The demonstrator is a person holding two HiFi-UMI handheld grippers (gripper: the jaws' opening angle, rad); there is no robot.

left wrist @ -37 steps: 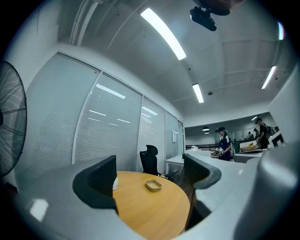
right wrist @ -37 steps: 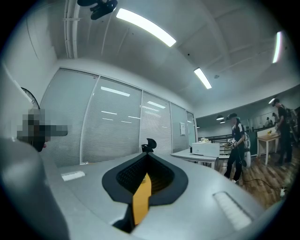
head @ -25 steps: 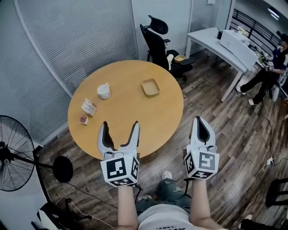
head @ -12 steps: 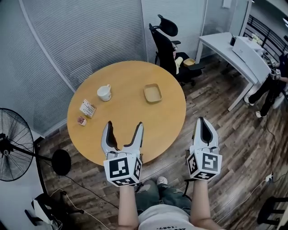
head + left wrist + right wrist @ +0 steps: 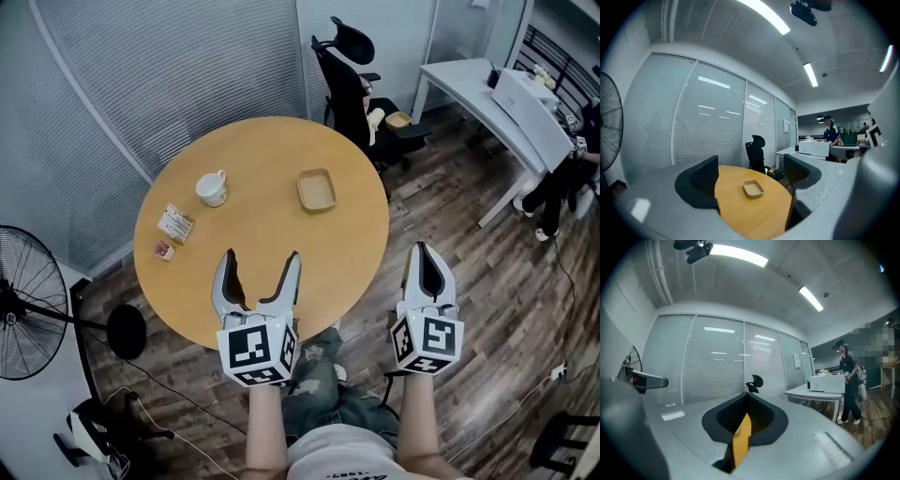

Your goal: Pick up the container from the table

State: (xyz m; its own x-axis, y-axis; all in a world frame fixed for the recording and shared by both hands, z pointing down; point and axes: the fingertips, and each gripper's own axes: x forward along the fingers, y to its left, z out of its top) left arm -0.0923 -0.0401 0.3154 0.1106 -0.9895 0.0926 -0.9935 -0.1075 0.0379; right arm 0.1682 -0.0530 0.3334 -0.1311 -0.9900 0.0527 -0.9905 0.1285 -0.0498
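Tan and shallow, the container [image 5: 317,189] lies in the upper middle of the head view, on the right half of the round wooden table [image 5: 272,141], with bare wood all round it. It looks like a small rectangular tray with rounded corners, a low raised rim and nothing inside. In the left gripper view it sits low in the centre, framed between the two jaws but well beyond them.

Over the last second very little has changed for us. Our view has swung a touch, the desk at the upper right has shifted in the frame, and one knee has come forward near the table's lower rim. The container has stayed where it was. We judge that we are closing in and the reach itself has not begun.

Our left gripper [image 5: 261,255] hangs over the near edge of the table, fingers spread wide and empty. Our right gripper [image 5: 423,247] hovers off the table at the lower right, fingers pressed together on nothing.

A cup [image 5: 212,187] and a small packet [image 5: 175,224] sit at the table's left, well apart from the container
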